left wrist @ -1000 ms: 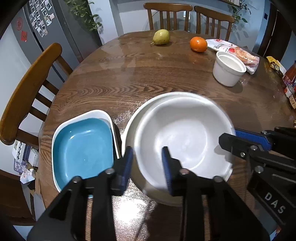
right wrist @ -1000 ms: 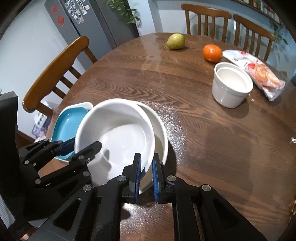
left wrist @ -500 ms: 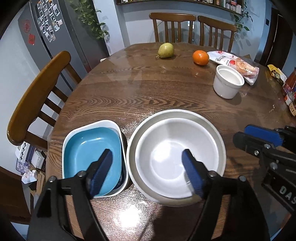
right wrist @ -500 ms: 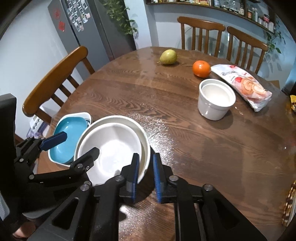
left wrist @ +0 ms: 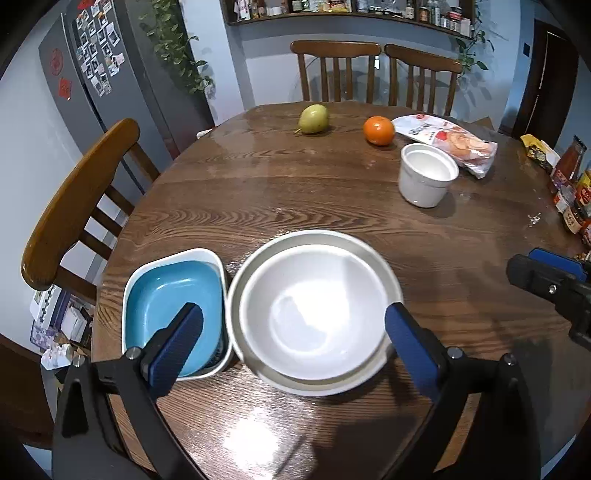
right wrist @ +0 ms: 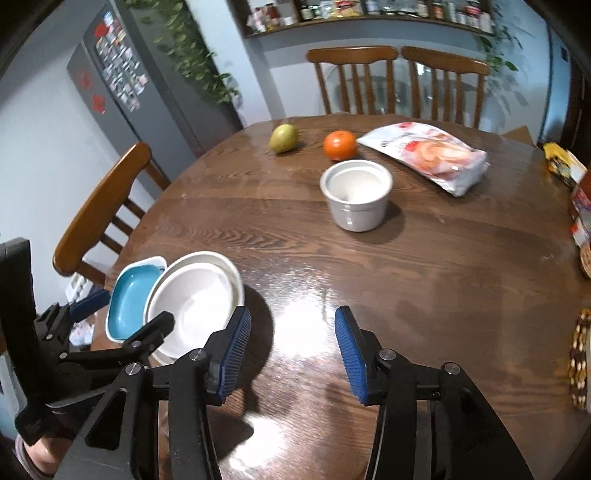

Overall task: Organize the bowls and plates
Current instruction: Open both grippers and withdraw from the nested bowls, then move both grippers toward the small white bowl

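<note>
Two nested white bowls (left wrist: 314,314), one blue dish (left wrist: 170,299), one white crock (left wrist: 426,179), one pear (left wrist: 313,118), one orange (left wrist: 378,130).

A home dining kitchen: a round wooden table (left wrist: 280,192) with matching chairs (left wrist: 334,70), a photo-covered fridge (left wrist: 99,74), and a wall shelf of jars (right wrist: 369,11) above.

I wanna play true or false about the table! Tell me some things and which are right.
1. The white bowl sits inside a bigger white dish. True.
2. The blue dish is across the table from it. False: they sit side by side.
3. The orange is inside the white pot. False: it lies on the table behind the pot.
4. A pear lies near the orange. True.
</note>
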The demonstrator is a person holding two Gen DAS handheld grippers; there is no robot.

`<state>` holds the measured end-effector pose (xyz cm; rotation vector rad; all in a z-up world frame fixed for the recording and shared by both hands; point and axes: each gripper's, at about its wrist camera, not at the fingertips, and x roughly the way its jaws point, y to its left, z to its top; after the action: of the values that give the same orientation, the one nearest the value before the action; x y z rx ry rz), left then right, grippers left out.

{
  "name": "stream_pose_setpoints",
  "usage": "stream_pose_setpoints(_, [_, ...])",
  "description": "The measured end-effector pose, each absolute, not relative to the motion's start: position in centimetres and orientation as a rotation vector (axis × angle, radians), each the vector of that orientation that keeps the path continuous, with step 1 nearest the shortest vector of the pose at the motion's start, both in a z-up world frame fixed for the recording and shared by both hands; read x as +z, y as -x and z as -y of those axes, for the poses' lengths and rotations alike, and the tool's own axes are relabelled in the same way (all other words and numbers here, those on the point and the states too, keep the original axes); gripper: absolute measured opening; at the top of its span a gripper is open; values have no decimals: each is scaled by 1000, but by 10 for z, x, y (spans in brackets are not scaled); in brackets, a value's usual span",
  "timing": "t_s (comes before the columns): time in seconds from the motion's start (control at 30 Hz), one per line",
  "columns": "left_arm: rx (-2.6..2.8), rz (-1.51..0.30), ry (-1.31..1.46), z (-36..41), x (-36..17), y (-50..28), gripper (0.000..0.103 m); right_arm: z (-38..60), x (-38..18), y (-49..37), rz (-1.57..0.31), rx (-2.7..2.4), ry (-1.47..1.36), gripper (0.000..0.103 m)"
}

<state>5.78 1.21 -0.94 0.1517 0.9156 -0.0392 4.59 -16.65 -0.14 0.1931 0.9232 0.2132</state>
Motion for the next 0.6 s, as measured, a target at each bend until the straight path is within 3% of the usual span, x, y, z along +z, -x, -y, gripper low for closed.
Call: stream_pose_setpoints(0.6, [-152, -852, -216, 63, 15, -40, 102, 261, 38, -9, -823, 77, -217, 56])
